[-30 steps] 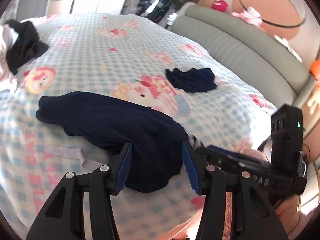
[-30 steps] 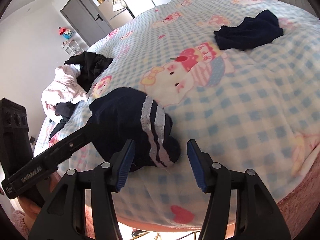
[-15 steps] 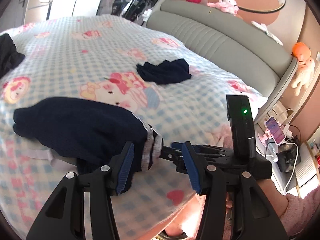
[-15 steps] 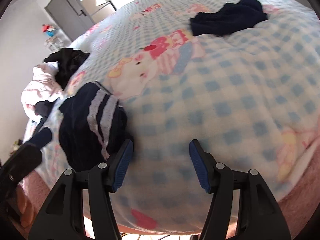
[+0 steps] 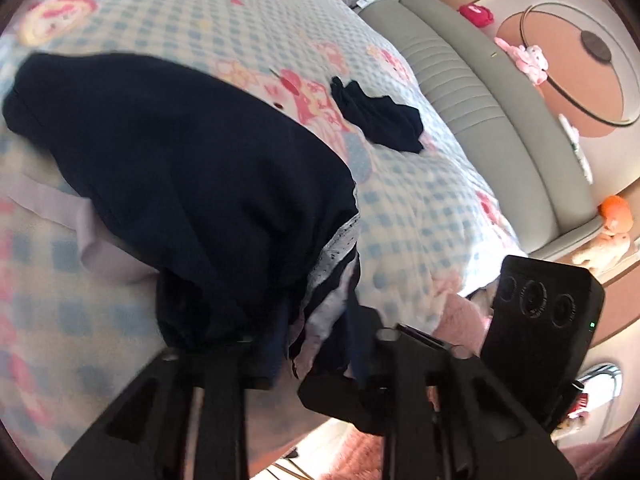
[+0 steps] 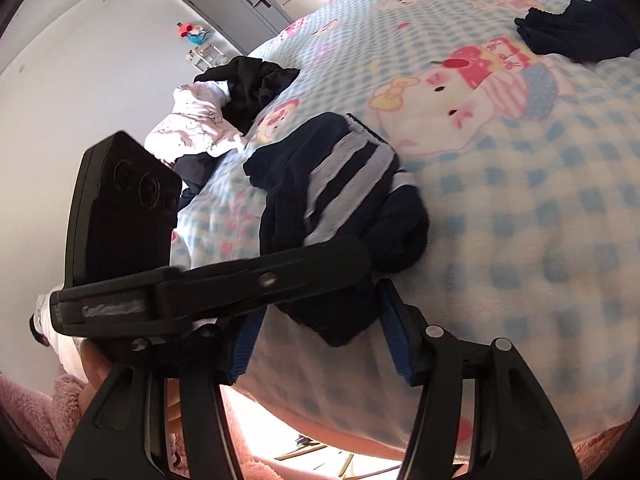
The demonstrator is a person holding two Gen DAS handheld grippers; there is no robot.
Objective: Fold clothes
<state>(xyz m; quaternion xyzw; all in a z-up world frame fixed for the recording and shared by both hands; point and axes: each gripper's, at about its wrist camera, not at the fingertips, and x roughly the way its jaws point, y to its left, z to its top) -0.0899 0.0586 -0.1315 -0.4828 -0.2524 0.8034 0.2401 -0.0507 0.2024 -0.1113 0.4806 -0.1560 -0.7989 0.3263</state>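
A: Left wrist view. What lies ahead of the left gripper [image 5: 296, 354]?

B: A dark navy garment [image 5: 192, 168] spreads from ten o'clock down to the jaws on the blue-checked blanket [image 5: 424, 216]. Its striped hem bunches at six o'clock. The jaws have just been closing and now pinch that bunched hem between them. The right gripper's black body [image 5: 536, 344] sits at four o'clock. A second small navy piece [image 5: 380, 116] lies at one o'clock, well apart, near the grey headboard [image 5: 492, 112].

A: Right wrist view?

B: The right gripper [image 6: 320, 344] holds its blue pads parted; the garment's [image 6: 340, 200] lower corner hangs between them, though whether they touch it cannot be told. The left gripper [image 6: 352, 258] crosses from nine o'clock, clamped on the fabric. A pile of pink and black clothes [image 6: 224, 112] sits at eleven o'clock.
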